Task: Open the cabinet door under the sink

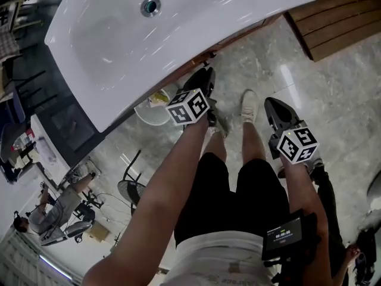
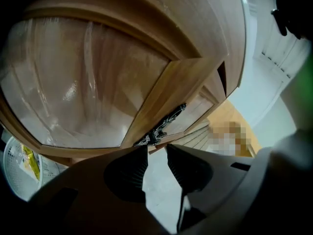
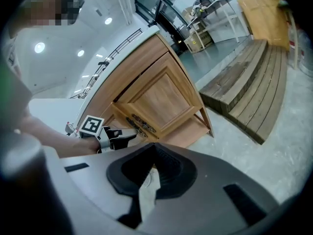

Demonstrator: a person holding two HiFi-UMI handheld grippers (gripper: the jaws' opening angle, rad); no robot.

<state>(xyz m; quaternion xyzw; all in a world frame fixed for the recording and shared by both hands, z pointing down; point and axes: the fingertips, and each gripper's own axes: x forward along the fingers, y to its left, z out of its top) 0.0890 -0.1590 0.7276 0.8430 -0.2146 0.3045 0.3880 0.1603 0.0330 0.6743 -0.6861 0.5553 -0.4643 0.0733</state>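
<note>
The wooden cabinet (image 3: 156, 99) stands under the white sink (image 1: 119, 34), both doors closed, with two black ornate handles (image 3: 142, 124) side by side where the doors meet. In the left gripper view one handle (image 2: 164, 125) lies just ahead of my left gripper (image 2: 155, 151), whose jaws stand open with a gap of floor between them and nothing in it. From above, the left gripper (image 1: 205, 79) points under the sink's front edge. My right gripper (image 3: 155, 148) is shut and empty, held back from the cabinet. In the head view the right gripper (image 1: 275, 109) is over the floor at the right.
A white mesh basket (image 1: 152, 109) with a yellow packet sits on the floor at the cabinet's left. Slatted wooden platforms (image 3: 254, 92) lie to the right. My legs and a white shoe (image 1: 249, 105) are between the grippers. A seated person (image 1: 56, 210) is farther off.
</note>
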